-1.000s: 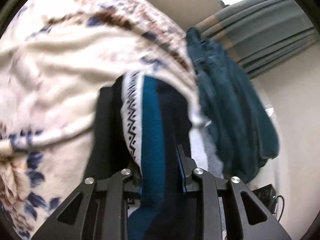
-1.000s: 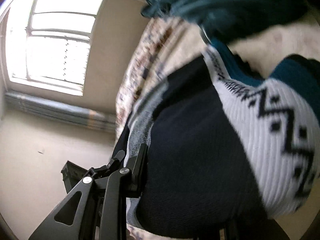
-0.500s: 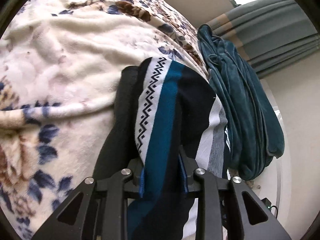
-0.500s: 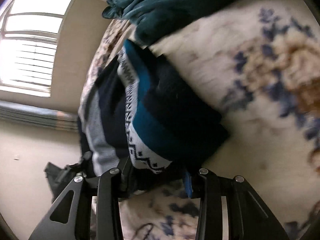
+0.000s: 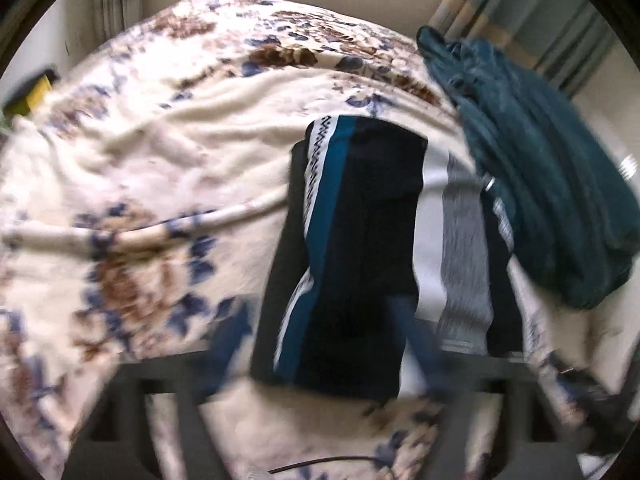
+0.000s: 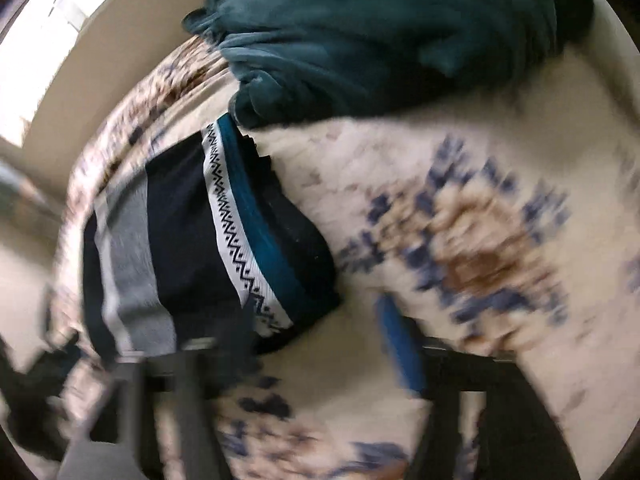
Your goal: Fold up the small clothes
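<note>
A second ago we had the striped garment (image 5: 360, 248) pinched in both grippers, and half a second ago we were laying it down on the floral blanket (image 5: 160, 184). Now both sets of jaws are opening, nothing between them. The left gripper (image 5: 320, 344) has pulled up and back, so the garment lies just ahead of its jaws, folded into a dark block with a teal and zigzag band. From the right gripper (image 6: 316, 332) it sits ahead and toward the left jaw; bare blanket lies ahead of the right one.

We read this as the fold on this piece being released; it looks compact and flat enough to count as done. A teal garment (image 5: 540, 168) lies bunched beyond it, touching its far edge, probably next.

We can read no brand, label or writing; both views are motion-blurred.
</note>
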The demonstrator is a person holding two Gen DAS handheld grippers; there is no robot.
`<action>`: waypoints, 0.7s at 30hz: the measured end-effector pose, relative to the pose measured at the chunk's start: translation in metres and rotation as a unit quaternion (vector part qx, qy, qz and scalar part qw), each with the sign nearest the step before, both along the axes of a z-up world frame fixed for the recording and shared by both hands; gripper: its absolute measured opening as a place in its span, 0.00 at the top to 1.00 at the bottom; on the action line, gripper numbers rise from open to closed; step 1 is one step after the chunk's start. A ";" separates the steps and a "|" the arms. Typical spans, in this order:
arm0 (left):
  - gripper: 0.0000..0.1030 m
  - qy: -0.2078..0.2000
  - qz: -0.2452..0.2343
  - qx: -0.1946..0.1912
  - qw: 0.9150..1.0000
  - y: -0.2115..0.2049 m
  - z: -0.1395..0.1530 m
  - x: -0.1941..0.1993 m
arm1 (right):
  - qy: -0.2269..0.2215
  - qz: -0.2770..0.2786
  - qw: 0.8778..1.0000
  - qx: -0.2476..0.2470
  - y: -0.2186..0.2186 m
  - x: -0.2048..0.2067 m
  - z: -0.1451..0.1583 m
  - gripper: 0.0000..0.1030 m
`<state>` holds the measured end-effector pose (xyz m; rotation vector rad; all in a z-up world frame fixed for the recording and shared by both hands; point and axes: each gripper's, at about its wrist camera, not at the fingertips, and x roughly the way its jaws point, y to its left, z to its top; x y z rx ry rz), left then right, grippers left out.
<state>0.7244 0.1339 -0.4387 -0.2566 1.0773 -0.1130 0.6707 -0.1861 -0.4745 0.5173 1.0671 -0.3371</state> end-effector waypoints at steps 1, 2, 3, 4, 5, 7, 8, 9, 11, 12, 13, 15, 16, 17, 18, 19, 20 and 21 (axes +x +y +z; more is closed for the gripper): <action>0.03 -0.005 -0.001 0.019 1.000 -0.005 0.006 -0.010 | 0.002 0.010 1.000 -0.024 0.005 -0.004 0.008 0.00; 0.03 -0.008 -0.002 0.037 0.999 -0.009 0.012 -0.018 | 0.004 0.021 0.999 -0.050 0.012 -0.007 0.017 0.00; 0.03 -0.008 -0.002 0.054 0.999 -0.014 0.018 -0.026 | 0.004 0.034 0.996 -0.086 0.020 -0.011 0.031 0.00; 0.03 -0.006 -0.001 0.068 0.998 -0.018 0.025 -0.035 | 0.004 0.043 0.993 -0.107 0.025 -0.014 0.040 0.00; 0.03 -0.005 0.001 0.074 0.997 -0.019 0.029 -0.040 | 0.004 0.051 0.991 -0.124 0.029 -0.018 0.048 0.00; 0.03 -0.003 0.004 0.079 0.997 -0.022 0.044 -0.055 | -0.001 0.067 0.986 -0.151 0.039 -0.028 0.070 0.00; 0.03 -0.003 0.005 0.084 0.996 -0.023 0.049 -0.059 | -0.004 0.074 0.985 -0.156 0.044 -0.033 0.081 0.00; 0.03 -0.004 0.008 0.091 0.996 -0.025 0.057 -0.065 | -0.008 0.081 0.984 -0.161 0.049 -0.040 0.092 0.00; 0.03 -0.012 0.007 0.094 0.995 -0.027 0.078 -0.080 | -0.015 0.092 0.982 -0.166 0.057 -0.054 0.115 0.00; 0.03 -0.016 0.006 0.096 0.995 -0.028 0.087 -0.085 | -0.018 0.095 0.981 -0.168 0.062 -0.060 0.124 0.00; 0.03 -0.022 0.005 0.099 0.995 -0.030 0.099 -0.094 | -0.021 0.098 0.980 -0.170 0.065 -0.069 0.134 0.00; 0.03 -0.035 -0.002 0.105 0.994 -0.034 0.126 -0.112 | -0.026 0.105 0.979 -0.170 0.072 -0.090 0.158 0.00; 0.03 -0.041 -0.006 0.106 0.993 -0.036 0.139 -0.121 | -0.029 0.107 0.980 -0.166 0.075 -0.101 0.169 0.00; 0.03 -0.046 -0.009 0.109 0.993 -0.038 0.151 -0.131 | -0.032 0.108 0.980 -0.164 0.077 -0.109 0.178 0.00; 0.03 -0.050 -0.011 0.109 0.993 -0.040 0.160 -0.138 | -0.039 0.110 0.979 -0.165 0.080 -0.122 0.193 0.00; 0.03 -0.055 -0.016 0.110 0.992 -0.043 0.174 -0.149 | -0.044 0.111 0.979 -0.168 0.083 -0.133 0.205 0.00; 0.03 -0.061 -0.019 0.111 0.992 -0.044 0.188 -0.162 | -0.050 0.115 0.977 -0.171 0.087 -0.149 0.221 0.00; 0.03 -0.065 -0.021 0.111 0.991 -0.046 0.197 -0.171 | -0.053 0.118 0.977 -0.172 0.091 -0.161 0.235 0.00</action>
